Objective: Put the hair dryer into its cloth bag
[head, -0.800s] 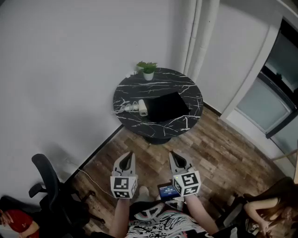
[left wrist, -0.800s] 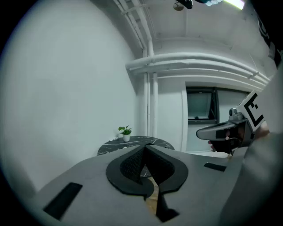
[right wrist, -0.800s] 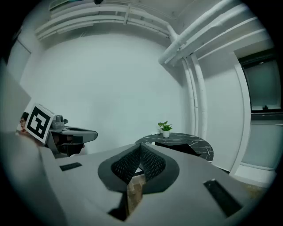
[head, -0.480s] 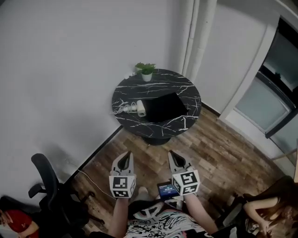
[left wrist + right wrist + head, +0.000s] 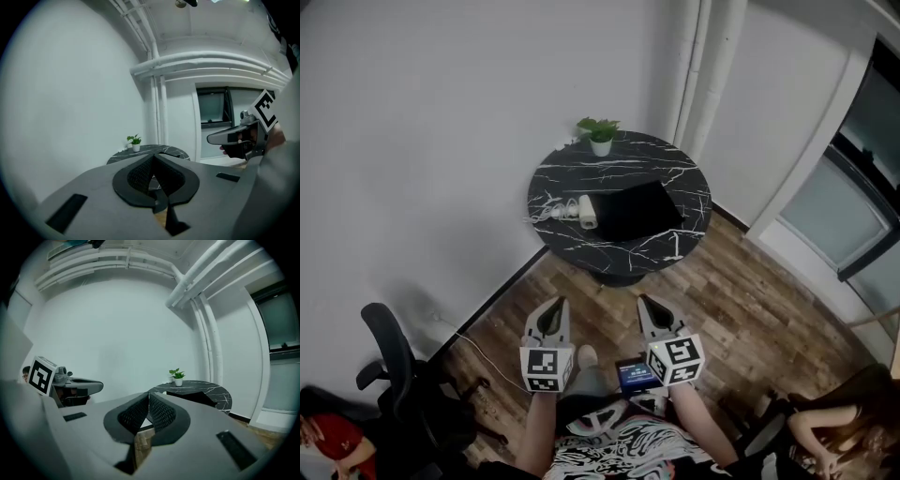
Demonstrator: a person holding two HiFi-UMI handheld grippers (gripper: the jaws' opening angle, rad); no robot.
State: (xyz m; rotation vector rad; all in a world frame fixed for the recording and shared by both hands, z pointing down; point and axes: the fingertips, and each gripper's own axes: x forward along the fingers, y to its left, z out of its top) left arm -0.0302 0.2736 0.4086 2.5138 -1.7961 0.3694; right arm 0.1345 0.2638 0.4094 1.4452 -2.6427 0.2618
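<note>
Left claw [image 5: 554, 307]: pressed together, empty, held low over the wooden floor [image 5: 750, 309]. Right claw [image 5: 646, 304]: likewise together on nothing, level beside the left. Both well short of the round dark bench [image 5: 675, 173]. On the bench: white hair dryer [image 5: 587, 213] lying near the left edge, cord [image 5: 551, 214] bunched at the rim. Black cloth bag [image 5: 636, 208] flat at the middle, just beside the hair dryer. Small potted plant [image 5: 600, 138] at the far edge.

Grey left gripper [image 5: 557, 305], right gripper [image 5: 644, 301]; black-white marker cubes [image 5: 547, 367]; patterned black-white shirt [image 5: 628, 452].
</note>
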